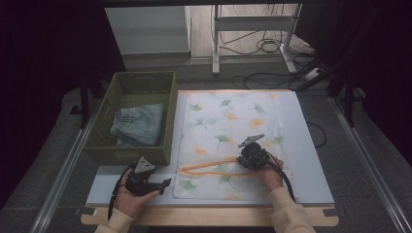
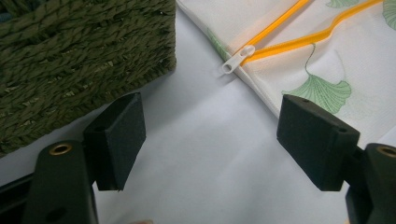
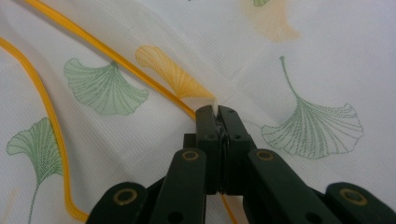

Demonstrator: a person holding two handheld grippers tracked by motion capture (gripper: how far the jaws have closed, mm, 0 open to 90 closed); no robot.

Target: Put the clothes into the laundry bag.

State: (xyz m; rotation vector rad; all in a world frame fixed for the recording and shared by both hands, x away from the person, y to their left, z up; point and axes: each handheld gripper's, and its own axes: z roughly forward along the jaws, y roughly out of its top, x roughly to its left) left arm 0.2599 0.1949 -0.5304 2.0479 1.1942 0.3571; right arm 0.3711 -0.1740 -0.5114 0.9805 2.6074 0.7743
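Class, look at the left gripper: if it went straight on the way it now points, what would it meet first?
Probably the white zipper pull at the edge of the leaf-print bag, after bare table. The left gripper stands open; the green basket lies just off to one side. Depth is uncertain.

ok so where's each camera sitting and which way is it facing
High view: above the person's side, facing forward and down on the table; both hands and hand-held grippers show.
Left gripper view: on the left hand-held gripper, facing zipper pull and basket; open jaws show.
Right gripper view: on the right hand-held gripper, pinching the bag.
All share the bag.
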